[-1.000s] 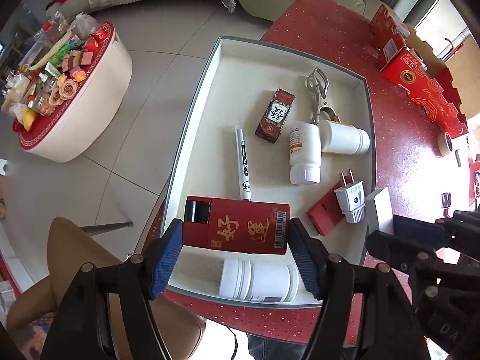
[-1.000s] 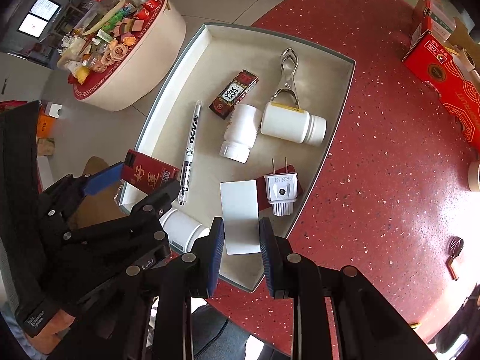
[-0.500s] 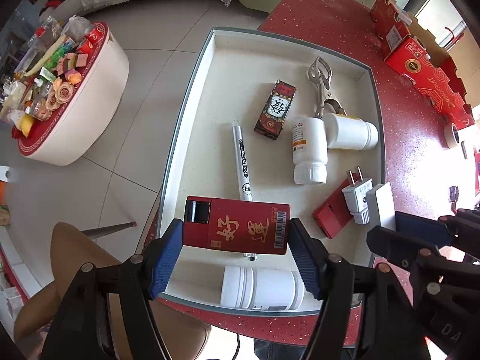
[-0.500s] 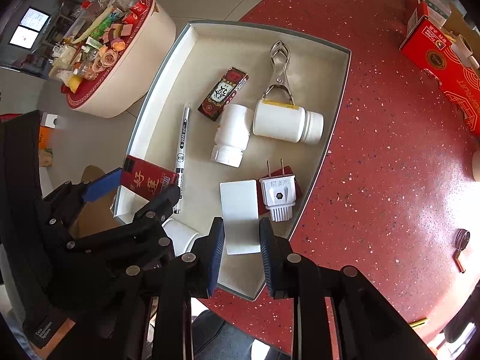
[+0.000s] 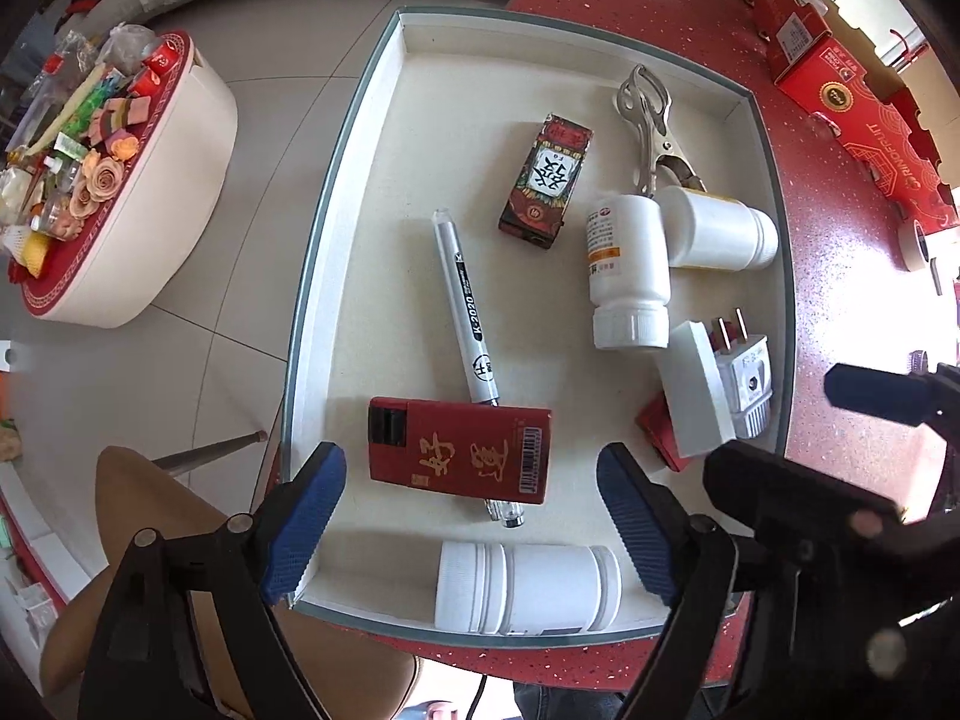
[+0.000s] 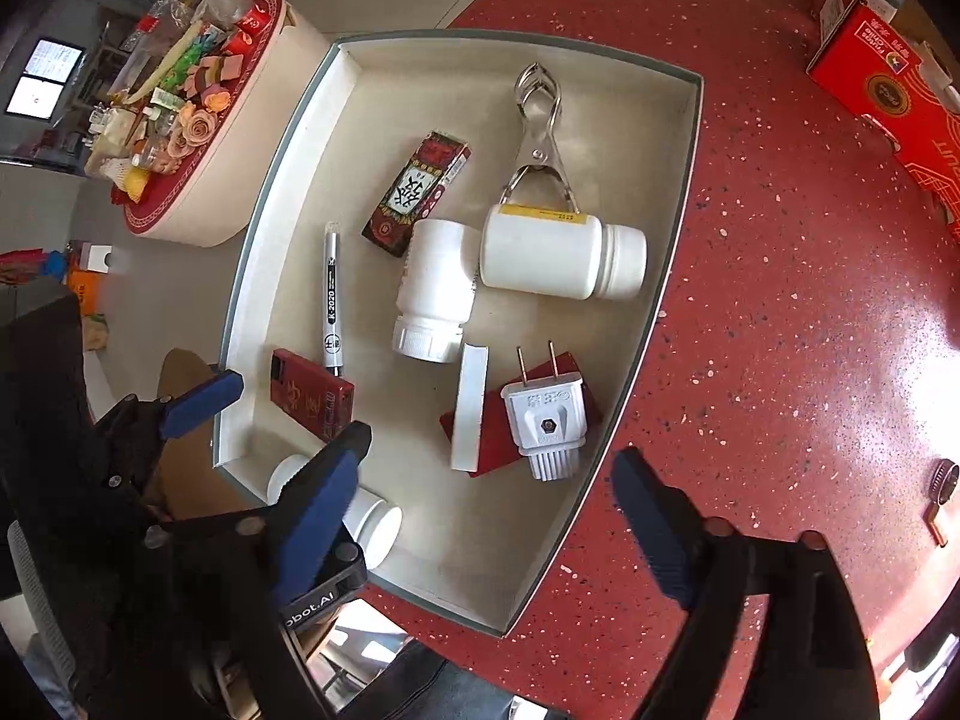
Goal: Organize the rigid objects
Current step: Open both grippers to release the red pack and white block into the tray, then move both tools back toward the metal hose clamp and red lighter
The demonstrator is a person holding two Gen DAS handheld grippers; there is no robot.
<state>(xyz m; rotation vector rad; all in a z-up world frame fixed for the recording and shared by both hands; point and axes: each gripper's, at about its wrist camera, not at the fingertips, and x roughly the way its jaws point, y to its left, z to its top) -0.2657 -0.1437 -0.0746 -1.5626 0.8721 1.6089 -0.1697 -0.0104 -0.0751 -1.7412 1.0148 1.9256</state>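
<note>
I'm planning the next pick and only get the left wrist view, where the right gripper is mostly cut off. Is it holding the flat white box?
Observer: No. The right gripper has its fingers wide apart. They have just been opening, and nothing is pinched between them.
Operator: So where is the box?
Observer: The flat white box stands on its long edge in the shallow white tray. It leans on the flat red box, beside the white two-pin plug.
</note>
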